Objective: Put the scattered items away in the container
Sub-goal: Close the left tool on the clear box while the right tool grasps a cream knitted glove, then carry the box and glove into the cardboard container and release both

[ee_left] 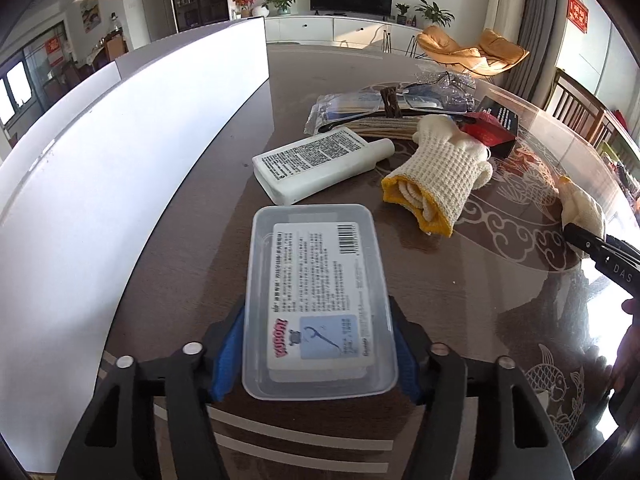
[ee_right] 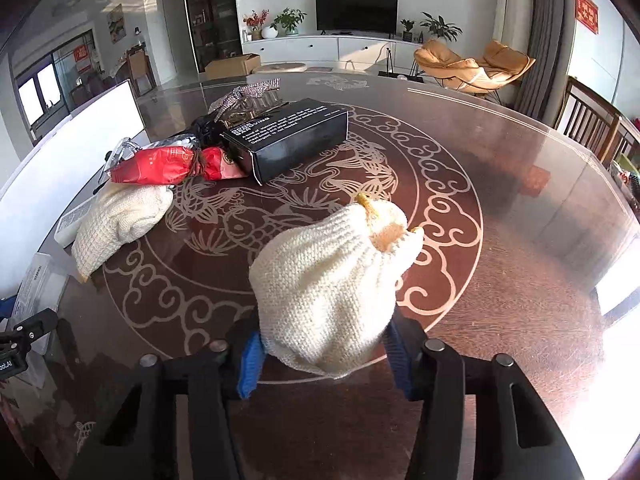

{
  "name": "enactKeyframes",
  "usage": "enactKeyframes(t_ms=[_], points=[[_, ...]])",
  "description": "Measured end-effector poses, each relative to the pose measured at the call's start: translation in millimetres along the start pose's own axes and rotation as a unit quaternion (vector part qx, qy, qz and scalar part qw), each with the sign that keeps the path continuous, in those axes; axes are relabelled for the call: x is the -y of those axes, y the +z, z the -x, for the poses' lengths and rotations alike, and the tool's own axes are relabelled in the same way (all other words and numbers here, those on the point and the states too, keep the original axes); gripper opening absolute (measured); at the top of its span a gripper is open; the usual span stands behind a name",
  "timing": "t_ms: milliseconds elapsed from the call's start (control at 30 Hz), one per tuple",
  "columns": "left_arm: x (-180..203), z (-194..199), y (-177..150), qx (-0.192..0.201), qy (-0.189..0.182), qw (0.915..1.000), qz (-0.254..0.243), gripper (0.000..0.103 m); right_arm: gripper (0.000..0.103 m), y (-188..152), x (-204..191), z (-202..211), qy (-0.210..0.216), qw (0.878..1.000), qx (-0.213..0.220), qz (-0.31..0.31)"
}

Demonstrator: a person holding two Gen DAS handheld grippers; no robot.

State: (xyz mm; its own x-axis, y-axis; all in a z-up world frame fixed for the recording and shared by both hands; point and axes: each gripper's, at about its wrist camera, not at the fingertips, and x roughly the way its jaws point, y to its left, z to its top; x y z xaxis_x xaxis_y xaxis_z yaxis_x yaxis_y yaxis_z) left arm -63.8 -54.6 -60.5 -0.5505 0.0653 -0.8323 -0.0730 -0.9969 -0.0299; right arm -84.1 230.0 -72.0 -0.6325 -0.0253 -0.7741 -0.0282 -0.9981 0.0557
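- Left gripper [ee_left: 320, 360]: jaws clamped on a clear plastic box [ee_left: 318, 300] of dental floss picks; both blue pads [ee_left: 230, 354] press its long sides near the lower end. The box lies label up on the round table [ee_left: 460, 300], its far end pointing toward a white bottle [ee_left: 320, 164].
- Right gripper [ee_right: 326, 360]: jaws closed on a cream knit glove [ee_right: 332, 284], bunched between the blue pads [ee_right: 250, 364]. Its yellow cuff edge [ee_right: 370, 204] points away from the camera.
- Container: a white box wall [ee_left: 132, 160] stands along the left side of the table, just beside the clear plastic box. Its interior is not visible.
- Second knit glove [ee_left: 440, 184]: lies on the table right of the white bottle, yellow cuff open toward the camera, not in the container.
- White bottle: lies flat, printed label up, between the clear plastic box and a pile of packets [ee_left: 360, 116].
- Further loose items in the right wrist view: a black carton [ee_right: 292, 136], a red packet [ee_right: 160, 166] touching its left end, and a silver glittery bow [ee_right: 248, 94] behind them.
- All items named sit on the table, outside the container.
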Motion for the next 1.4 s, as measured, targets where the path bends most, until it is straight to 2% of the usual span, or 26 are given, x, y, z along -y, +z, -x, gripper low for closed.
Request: enactKeyframes(t_ms=[67,133,433,667,833,1000,1133,1233,1400], points=[[-6,5,-2,-0.001,-0.021,0.9995,0.022,0.061,0.045,-8,2,8,0.011,1.0,0.002,-0.003],[-5,9,-5,-0.004,-0.033,0.9991,0.026,0.061,0.045,-17,6,17,0.04,0.999,0.005,-0.019],[23,27,-12,-0.009,-0.078,0.9969,0.003,0.061,0.045,-36,-20,48,0.102,0.995,-0.003,-0.004],[-19,77,7,0.038,-0.079,0.9957,0.031,0.061,0.045,-9,-78,79,0.145,0.988,0.029,0.05],[-81,114,22,0.076,-0.052,0.9934,0.068,0.061,0.045,30,-143,104,0.197,0.974,0.059,0.093],[-162,129,32,0.089,-0.01,0.9897,0.111,0.061,0.045,65,-236,110,0.252,0.953,0.066,0.152],[-227,124,35,0.074,0.02,0.986,0.148,0.061,0.045,77,-318,109,0.294,0.933,0.066,0.195],[-265,112,36,0.052,0.035,0.984,0.167,0.061,0.045,80,-377,95,0.319,0.921,0.046,0.22],[-305,90,32,0.019,0.048,0.9804,0.19,0.061,0.045,79,-448,54,0.316,0.914,-0.002,0.254]])
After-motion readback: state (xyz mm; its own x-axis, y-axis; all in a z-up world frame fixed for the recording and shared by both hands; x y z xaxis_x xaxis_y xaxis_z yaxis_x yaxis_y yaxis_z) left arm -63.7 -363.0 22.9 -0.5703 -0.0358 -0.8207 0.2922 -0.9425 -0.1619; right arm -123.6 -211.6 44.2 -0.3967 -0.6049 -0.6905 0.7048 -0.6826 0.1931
